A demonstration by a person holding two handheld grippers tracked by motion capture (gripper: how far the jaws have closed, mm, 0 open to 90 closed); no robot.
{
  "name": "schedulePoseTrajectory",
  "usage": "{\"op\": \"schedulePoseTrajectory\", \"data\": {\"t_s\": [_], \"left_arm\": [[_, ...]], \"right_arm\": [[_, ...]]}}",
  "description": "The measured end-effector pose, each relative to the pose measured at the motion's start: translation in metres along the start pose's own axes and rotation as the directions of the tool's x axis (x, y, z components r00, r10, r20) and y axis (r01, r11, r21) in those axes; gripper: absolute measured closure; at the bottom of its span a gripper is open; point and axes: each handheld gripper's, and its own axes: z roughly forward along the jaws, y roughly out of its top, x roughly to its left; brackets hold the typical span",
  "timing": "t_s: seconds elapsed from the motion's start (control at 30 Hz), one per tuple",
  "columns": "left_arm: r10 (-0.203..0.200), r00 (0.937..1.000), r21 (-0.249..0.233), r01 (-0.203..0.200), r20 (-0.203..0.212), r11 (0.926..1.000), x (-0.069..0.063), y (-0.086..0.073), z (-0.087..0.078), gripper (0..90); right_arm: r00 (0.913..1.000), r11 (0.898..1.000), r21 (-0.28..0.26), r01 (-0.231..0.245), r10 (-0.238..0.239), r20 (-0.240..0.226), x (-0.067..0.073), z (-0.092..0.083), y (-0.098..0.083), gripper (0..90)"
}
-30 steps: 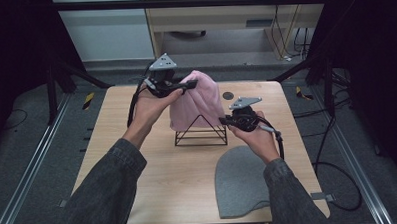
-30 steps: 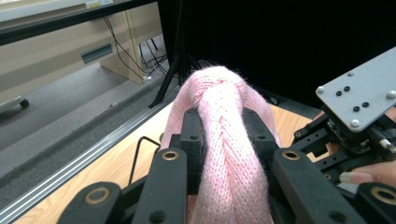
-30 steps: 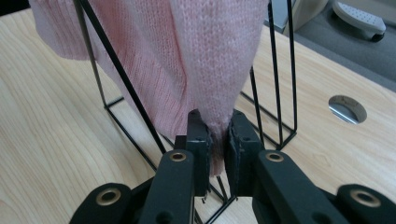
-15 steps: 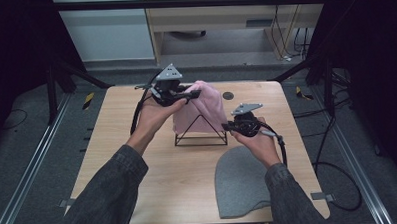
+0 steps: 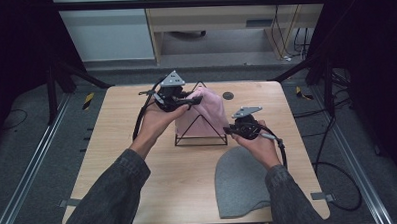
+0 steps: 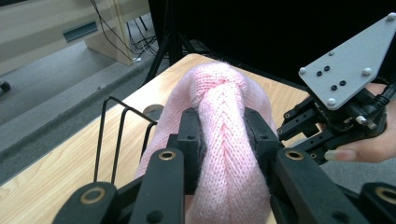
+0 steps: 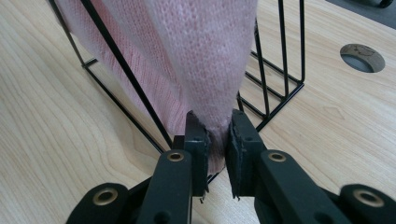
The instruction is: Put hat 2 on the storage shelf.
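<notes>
No readable text, no labels, no brand marks, no numbers — nothing legible on any surface in view.

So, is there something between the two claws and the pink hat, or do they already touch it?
Nothing visible stands between them. The left claw is shut on a bunched fold of the pink hat, and the right claw pinches its lower edge beside the black wire stand, over which the hat is draped.

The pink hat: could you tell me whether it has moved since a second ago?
Yes. The pink hat, held by both hand-held grippers, has come down over the wire stand, which stays put on the table.
</notes>
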Motion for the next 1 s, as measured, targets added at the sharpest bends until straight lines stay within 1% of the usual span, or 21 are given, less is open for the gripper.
{"op": "schedulePoseTrajectory", "data": {"t_s": [0.07,0.13,0.17,0.23,0.3,0.37,0.43,0.53,0.6,0.67,0.7,0.73,0.8,0.83,0.9,0.93,1.0], "left_arm": [[-0.002,1.0,-0.001,0.002,0.002,1.0,0.0,-0.001,0.0,71.8],[0.001,1.0,0.008,-0.001,0.005,1.0,0.0,-0.003,0.001,71.8],[-0.004,1.0,0.007,0.003,0.005,1.0,-0.001,-0.003,0.002,71.7],[0.001,1.0,0.015,-0.001,0.002,0.9999,-0.001,-0.005,0.003,71.7],[-0.006,1.0,0.016,0.006,0.002,0.9999,0.0,-0.006,0.004,71.7],[-0.016,0.9999,0.015,0.016,0.004,0.9998,0.0,-0.008,0.005,71.6],[-0.012,0.9999,0.02,0.012,0.003,0.9997,-0.001,-0.009,0.006,71.7],[-0.012,0.9999,0.025,0.012,0.006,0.9996,-0.003,-0.012,0.009,71.7],[-0.009,0.9999,0.026,0.008,0.006,0.9996,-0.003,-0.012,0.009,71.8],[-0.014,0.9999,0.022,0.014,0.007,0.9996,-0.004,-0.012,0.011,71.8],[-0.012,0.9999,0.023,0.012,0.006,0.9997,-0.004,-0.013,0.011,71.8],[-0.012,0.9999,0.025,0.012,0.006,0.9996,-0.004,-0.013,0.011,71.8],[-0.018,0.9998,0.025,0.018,0.007,0.9995,-0.004,-0.014,0.012,71.7],[-0.019,0.9998,0.023,0.019,0.007,0.9995,-0.005,-0.014,0.013,71.7],[-0.013,0.9999,0.029,0.013,0.007,0.9995,-0.005,-0.015,0.013,71.5],[-0.014,0.9999,0.026,0.014,0.009,0.9996,-0.005,-0.015,0.014,71.3],[-0.012,0.9999,0.033,0.012,0.009,0.9994,-0.006,-0.016,0.015,71.1]], "right_arm": [[1.0,1.0,0.004,-0.002,0.002,-0.007,0.0,0.001,-0.001,80.1],[1.0,1.0,0.006,-0.001,0.001,-0.004,0.0,0.002,-0.001,80.1],[1.0,1.0,0.01,-0.001,0.001,-0.004,-0.001,0.002,-0.002,80.1],[0.9999,1.0,0.02,-0.01,0.01,-0.005,-0.002,0.003,-0.003,79.7],[0.9999,1.0,0.02,-0.01,0.01,-0.004,-0.002,0.004,-0.003,78.3],[0.9997,0.999,0.03,-0.024,0.024,-0.006,-0.002,0.006,-0.005,74.3],[0.9997,0.999,0.036,-0.022,0.023,-0.01,-0.001,0.006,-0.005,71.5],[0.9995,0.998,0.045,-0.033,0.033,-0.004,-0.001,0.005,-0.006,60.8],[0.9994,0.998,0.051,-0.036,0.036,0.002,-0.002,0.002,-0.006,57.1],[0.9994,0.998,0.05,-0.034,0.033,0.01,-0.002,-0.001,-0.007,55.7],[0.9992,0.999,0.04,-0.035,0.034,0.023,-0.005,-0.008,-0.009,53.4],[0.9992,0.999,0.04,-0.035,0.034,0.023,-0.005,-0.008,-0.009,53.4],[0.9981,0.998,0.031,-0.045,0.044,0.045,-0.01,-0.018,-0.012,50.5],[0.9981,0.998,0.031,-0.045,0.044,0.045,-0.01,-0.018,-0.012,50.5],[0.9972,0.999,0.027,-0.047,0.046,0.059,-0.013,-0.024,-0.015,49.2],[0.9959,0.998,0.023,-0.057,0.055,0.072,-0.016,-0.029,-0.017,47.4],[0.9951,0.998,0.021,-0.062,0.06,0.079,-0.019,-0.033,-0.019,46.4]]}}
